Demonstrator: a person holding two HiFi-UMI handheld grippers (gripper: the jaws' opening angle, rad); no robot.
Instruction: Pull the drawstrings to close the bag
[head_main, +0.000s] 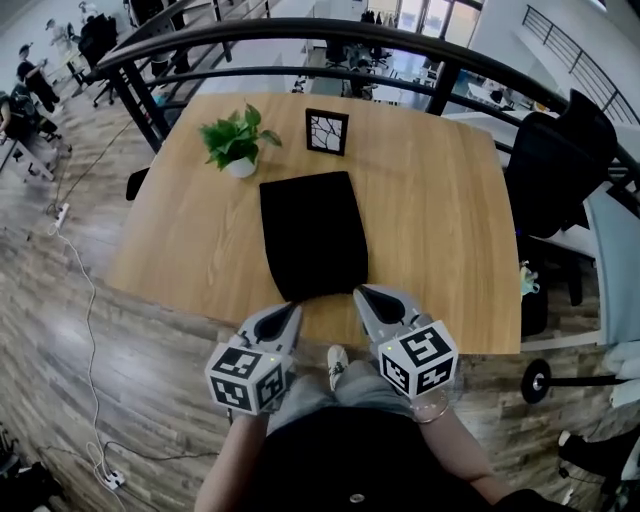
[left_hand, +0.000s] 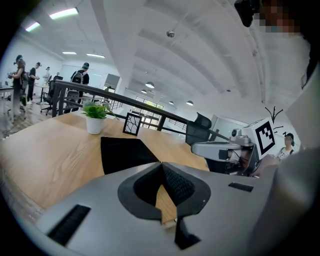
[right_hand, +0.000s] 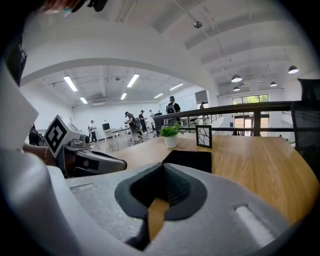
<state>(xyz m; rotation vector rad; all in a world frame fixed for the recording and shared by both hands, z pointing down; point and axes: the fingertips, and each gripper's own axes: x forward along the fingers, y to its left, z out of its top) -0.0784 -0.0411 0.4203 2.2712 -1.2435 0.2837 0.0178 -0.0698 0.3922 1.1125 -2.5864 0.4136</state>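
Note:
A flat black bag (head_main: 312, 235) lies in the middle of the wooden table (head_main: 430, 220), its near end toward me; no drawstrings can be made out. My left gripper (head_main: 292, 312) hovers at the table's near edge, just left of the bag's near end, jaws shut with nothing between them. My right gripper (head_main: 363, 295) sits just right of that end, also shut and empty. In the left gripper view the bag (left_hand: 122, 152) lies ahead beyond the shut tips (left_hand: 161, 163). The right gripper view shows the bag (right_hand: 192, 160) past its shut tips (right_hand: 163, 165).
A small potted plant (head_main: 236, 140) and a black-framed picture (head_main: 327, 131) stand at the table's far side. A black railing (head_main: 300, 45) runs behind the table. A black office chair (head_main: 560, 160) stands to the right. People work at desks in the distance.

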